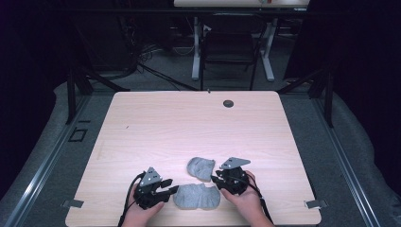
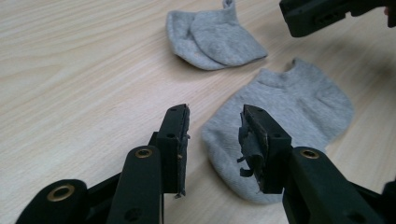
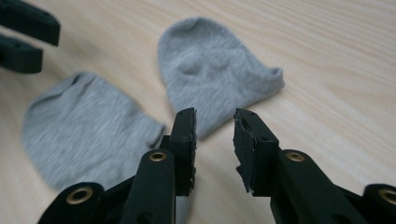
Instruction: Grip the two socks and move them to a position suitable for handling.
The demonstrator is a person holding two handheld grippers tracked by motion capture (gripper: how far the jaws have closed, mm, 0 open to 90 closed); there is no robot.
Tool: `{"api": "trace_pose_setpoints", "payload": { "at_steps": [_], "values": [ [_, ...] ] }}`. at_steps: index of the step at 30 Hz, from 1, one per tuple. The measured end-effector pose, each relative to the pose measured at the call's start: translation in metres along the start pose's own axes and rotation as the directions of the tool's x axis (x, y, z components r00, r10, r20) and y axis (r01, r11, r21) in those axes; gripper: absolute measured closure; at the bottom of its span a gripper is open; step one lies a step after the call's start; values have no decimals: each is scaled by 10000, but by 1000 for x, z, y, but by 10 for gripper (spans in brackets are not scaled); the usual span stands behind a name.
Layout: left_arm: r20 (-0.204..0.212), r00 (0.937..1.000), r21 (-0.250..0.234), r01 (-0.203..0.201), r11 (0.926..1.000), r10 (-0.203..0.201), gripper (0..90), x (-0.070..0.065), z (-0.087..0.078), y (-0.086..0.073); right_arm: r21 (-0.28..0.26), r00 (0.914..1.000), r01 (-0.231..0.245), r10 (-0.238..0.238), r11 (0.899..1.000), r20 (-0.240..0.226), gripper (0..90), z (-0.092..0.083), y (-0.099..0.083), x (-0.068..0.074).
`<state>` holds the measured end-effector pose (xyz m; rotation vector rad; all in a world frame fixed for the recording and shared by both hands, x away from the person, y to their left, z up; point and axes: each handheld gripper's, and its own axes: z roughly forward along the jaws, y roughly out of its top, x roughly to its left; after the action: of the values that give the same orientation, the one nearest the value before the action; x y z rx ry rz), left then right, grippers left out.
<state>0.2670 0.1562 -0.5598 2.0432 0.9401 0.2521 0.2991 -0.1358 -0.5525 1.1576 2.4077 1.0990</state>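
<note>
With both grippers' jaws gaping empty, the left gripper (image 1: 171, 189) is risking pinching only the near grey sock's (image 1: 196, 196) top layer on the counter (image 1: 189, 123), beside the far sock (image 1: 200, 168).

Two grey ankle socks, both lying flat near the table's near edge: near sock (image 1: 196, 196) spread wide, far sock (image 1: 201, 168) folded, just beyond it, apart from it.
</note>
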Motion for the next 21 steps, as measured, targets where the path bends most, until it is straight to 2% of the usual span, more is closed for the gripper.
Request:
{"api": "trace_pose_setpoints", "payload": {
  "at_steps": [2, 5, 10, 13, 15, 16, 17, 21],
  "values": [
    [-52, 10000, -6, 76, 10000, -76, 616, 2, 1, -1, 22, 9995, -39, 39, 10000, 308, 689, 9, 6, -2],
    [-107, 9999, -20, 71, 10000, -71, 612, 5, 1, 0, 52, 9984, -376, 373, 9993, 421, 690, 23, 14, -4],
    [-194, 9997, -100, 110, 9999, -112, 609, 10, 0, 1, 622, 9959, 89, -145, 9980, 896, 690, 44, 20, -2],
    [-256, 9995, -152, 161, 9998, -165, 609, 14, 0, 1, 628, 9963, 326, -374, 9975, 775, 699, 50, 21, -2],
    [-282, 9995, -156, 164, 9997, -169, 609, 16, 0, 2, 647, 9968, 643, -672, 9958, 440, 707, 52, 22, -2],
    [-374, 9990, -168, 227, 9996, -233, 608, 16, 1, 2, 584, 9956, 874, -891, 9945, 273, 711, 54, 23, -1],
    [-289, 9994, -124, 202, 9997, -206, 608, 17, 0, 2, 568, 9932, 1134, -1147, 9919, 192, 716, 55, 23, -1],
    [-359, 9990, -153, 268, 9995, -274, 606, 20, 1, 2, 587, 9881, 1535, -1529, 9864, -141, 729, 56, 25, -2]
  ]
}}
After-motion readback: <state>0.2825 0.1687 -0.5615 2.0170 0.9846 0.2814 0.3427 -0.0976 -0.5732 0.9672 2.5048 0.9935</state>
